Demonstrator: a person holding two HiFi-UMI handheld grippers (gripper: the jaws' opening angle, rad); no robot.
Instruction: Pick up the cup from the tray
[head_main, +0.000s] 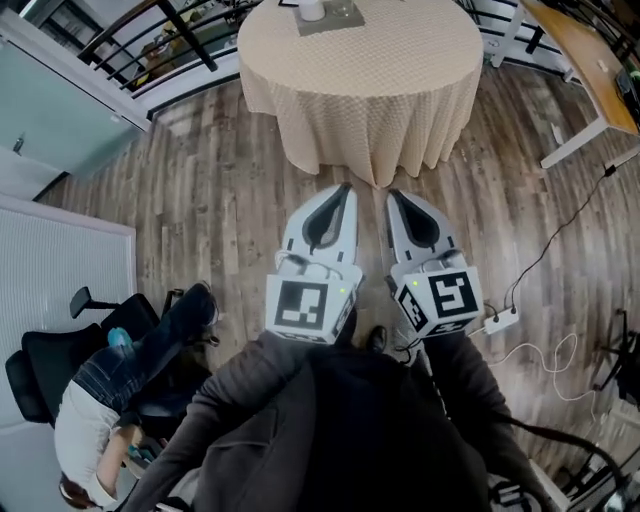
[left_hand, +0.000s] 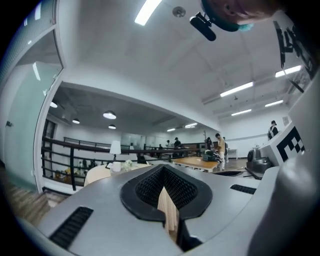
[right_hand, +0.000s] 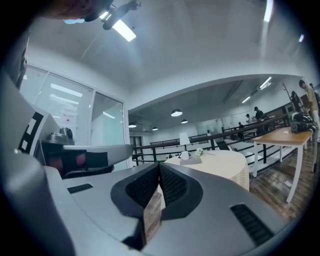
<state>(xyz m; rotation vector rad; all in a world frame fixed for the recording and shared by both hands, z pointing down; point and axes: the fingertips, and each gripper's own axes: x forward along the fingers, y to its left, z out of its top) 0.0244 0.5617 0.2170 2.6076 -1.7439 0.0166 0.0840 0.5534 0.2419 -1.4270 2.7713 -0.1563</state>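
Facing the round table (head_main: 370, 90) now. It sits well ahead of me at the far end of the scene, draped to the floor in a beige cloth. The cup (head_main: 312, 10) is on the grey tray (head_main: 340, 18) up on that tabletop, at the very top of my head view (the frame edge cuts it off, so only its lower part shows there). In the right gripper view it reads better: white, upright on the tray, with a small bunch of flowers (right_hand: 200, 151) just beside it.

Both tools are out in front of me, side by side over the wood floor (head_main: 200, 200), pointing at the table. On the left gripper (head_main: 343, 192) the jaws are pressed together at the tips with nothing between them. The right gripper (head_main: 396, 197) is the same, closed up tight and empty. Each one's own camera shows only tablecloth and floor through the slit below the tips.

By my reckoning the task is at its very start, with no reach, grip or lift yet. Nearly all of it is left: close the gap to the table, spread one pair of jaws wide enough for the cup, get them around its body, clamp, and raise it clear of the tray.

Off to my near left a person (head_main: 95, 420) sits in an office chair (head_main: 40, 370), well apart from the line to the table.
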